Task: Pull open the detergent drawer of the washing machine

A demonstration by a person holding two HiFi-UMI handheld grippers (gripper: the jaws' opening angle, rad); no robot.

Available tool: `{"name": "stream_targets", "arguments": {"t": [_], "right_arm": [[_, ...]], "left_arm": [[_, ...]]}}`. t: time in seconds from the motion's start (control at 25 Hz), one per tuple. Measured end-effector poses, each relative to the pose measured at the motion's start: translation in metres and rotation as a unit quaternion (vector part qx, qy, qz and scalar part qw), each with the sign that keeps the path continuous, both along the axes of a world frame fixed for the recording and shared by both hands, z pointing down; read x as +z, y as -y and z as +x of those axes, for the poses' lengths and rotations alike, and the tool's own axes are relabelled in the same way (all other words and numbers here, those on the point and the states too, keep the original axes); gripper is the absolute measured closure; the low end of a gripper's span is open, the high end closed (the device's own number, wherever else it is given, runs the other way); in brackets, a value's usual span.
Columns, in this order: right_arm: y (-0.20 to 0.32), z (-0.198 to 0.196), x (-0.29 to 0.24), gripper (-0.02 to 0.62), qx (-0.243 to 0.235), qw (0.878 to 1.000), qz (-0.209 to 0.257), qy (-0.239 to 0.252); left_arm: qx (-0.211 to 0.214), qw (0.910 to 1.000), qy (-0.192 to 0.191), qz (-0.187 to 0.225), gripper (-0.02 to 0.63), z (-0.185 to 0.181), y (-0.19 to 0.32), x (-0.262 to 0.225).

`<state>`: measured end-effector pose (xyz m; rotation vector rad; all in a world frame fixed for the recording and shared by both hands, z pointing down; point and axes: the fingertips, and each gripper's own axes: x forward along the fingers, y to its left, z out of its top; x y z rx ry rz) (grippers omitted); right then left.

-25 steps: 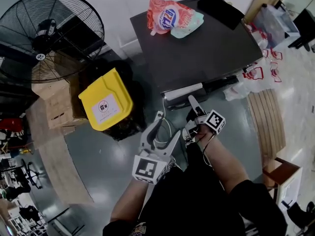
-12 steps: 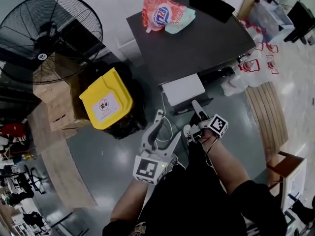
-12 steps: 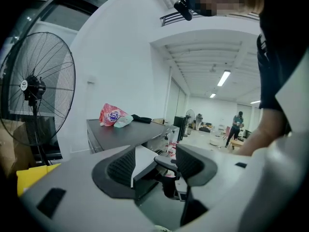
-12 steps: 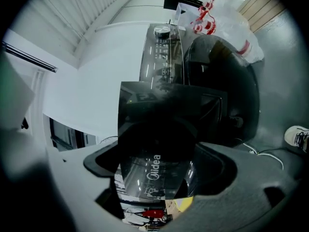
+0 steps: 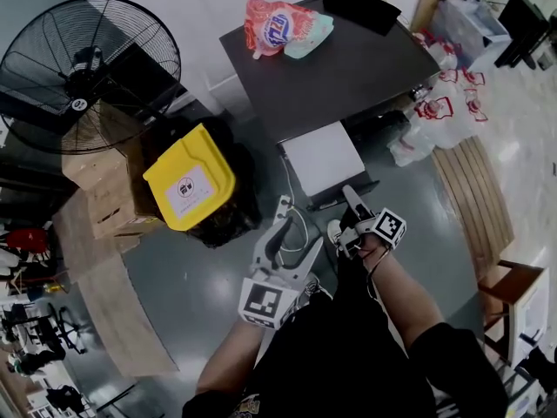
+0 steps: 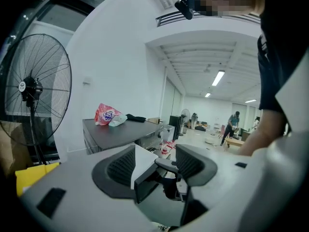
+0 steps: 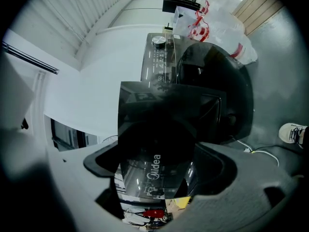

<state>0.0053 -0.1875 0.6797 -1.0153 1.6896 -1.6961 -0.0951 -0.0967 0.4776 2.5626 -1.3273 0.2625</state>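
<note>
On my far left stands a big black fan (image 5: pixel 80 70), with cardboard boxes (image 5: pixel 106 197) below it and a yellow bin lid (image 5: pixel 190 183) just beside them. Next comes my left gripper (image 5: pixel 294 226), hovering over the grey floor near the machine; in the left gripper view its jaws are spread wide and nothing sits between the pads (image 6: pixel 120 167), only a look through the gap at the open drawer beyond. The detergent drawer (image 5: pixel 324 157) sticks well out of the front of the washing machine (image 5: pixel 348 72), its white top showing and its dark front panel at the near end. My right gripper (image 5: pixel 352 209) is on that front panel: in the right gripper view the jaws are closed on the glossy black panel, which carries white Midea lettering. On the machine's dark top lie a red and white detergent bag (image 5: pixel 280 24) and, further right, a black cloth (image 5: pixel 361 7). White plastic bags with red print (image 5: pixel 432 122) sit right of the machine, and a wooden slatted bench (image 5: pixel 477 209) lies beyond them.
</note>
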Motion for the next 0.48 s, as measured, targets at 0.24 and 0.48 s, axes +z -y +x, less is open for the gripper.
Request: {"name": "stream_targets", "arguments": {"t": [0.24,0.48], "right_arm": [[-0.014,0.007,0.005,0.126,0.022,1.0,-0.015,-0.013],[-0.038,0.003,-0.011,0.15,-0.015,0.997,0.039,-0.07]], "left_arm": [[0.011,0.9999,0.002,0.005,0.36,0.001,-0.021,0.002],[0.017,0.9997,-0.006,0.015,0.36,-0.005,-0.042,-0.001]]}}
